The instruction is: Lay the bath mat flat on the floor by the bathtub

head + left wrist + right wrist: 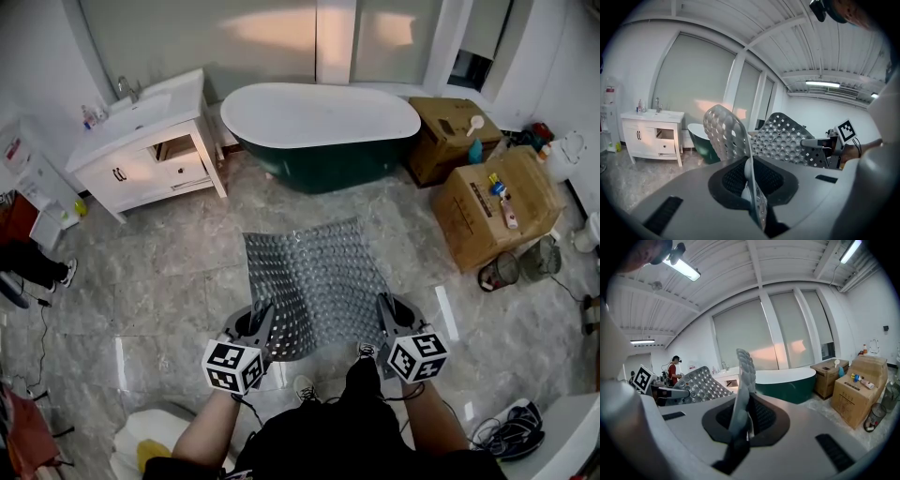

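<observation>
A grey bath mat (315, 278) full of round holes hangs spread above the marble floor, its far edge toward the dark green bathtub (323, 127). My left gripper (262, 319) is shut on the mat's near left corner. My right gripper (385, 311) is shut on the near right corner. In the left gripper view the mat (725, 132) curls up out of the shut jaws, with the bathtub (699, 140) behind it. The right gripper view has the mat's edge (743, 378) standing upright in the jaws, and the bathtub (786, 379) lies beyond.
A white vanity with a sink (148, 141) stands left of the tub. Cardboard boxes (494, 202) with bottles on top stand at the right, with wire baskets (522, 264) beside them. Cables and shoes lie near the person's feet.
</observation>
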Demonstrator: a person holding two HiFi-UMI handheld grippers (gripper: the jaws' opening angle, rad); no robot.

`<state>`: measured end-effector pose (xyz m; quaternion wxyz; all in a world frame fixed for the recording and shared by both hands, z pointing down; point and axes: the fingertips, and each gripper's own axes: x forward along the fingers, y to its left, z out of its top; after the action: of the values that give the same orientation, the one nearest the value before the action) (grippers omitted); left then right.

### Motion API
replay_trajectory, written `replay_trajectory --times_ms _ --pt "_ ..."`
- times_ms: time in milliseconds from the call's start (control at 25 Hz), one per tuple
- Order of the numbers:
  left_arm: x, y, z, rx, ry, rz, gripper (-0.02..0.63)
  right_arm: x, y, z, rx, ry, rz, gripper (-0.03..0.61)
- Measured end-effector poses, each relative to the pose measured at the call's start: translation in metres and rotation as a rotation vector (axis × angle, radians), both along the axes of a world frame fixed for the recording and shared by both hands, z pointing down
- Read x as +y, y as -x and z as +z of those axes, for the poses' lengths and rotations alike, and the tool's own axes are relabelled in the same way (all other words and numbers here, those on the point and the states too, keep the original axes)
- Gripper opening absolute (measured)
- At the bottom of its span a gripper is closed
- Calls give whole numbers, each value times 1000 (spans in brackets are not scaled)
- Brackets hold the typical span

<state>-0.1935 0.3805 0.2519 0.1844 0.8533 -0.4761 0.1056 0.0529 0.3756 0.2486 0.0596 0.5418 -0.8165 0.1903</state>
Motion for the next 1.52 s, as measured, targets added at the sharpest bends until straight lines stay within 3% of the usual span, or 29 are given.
replay_trajectory --times_ms 400,1080,1520 --pt "-72 -36 0 -11 7 -66 40 -87 -37 2 -10 5 -65 31" --pt "-240 -136 -6 -46 12 -179 40 -276 -136 9 -53 21 -175 31" --pt "-290 -166 -11 -64 12 -199 40 -332 -161 11 -77 24 -196 31"
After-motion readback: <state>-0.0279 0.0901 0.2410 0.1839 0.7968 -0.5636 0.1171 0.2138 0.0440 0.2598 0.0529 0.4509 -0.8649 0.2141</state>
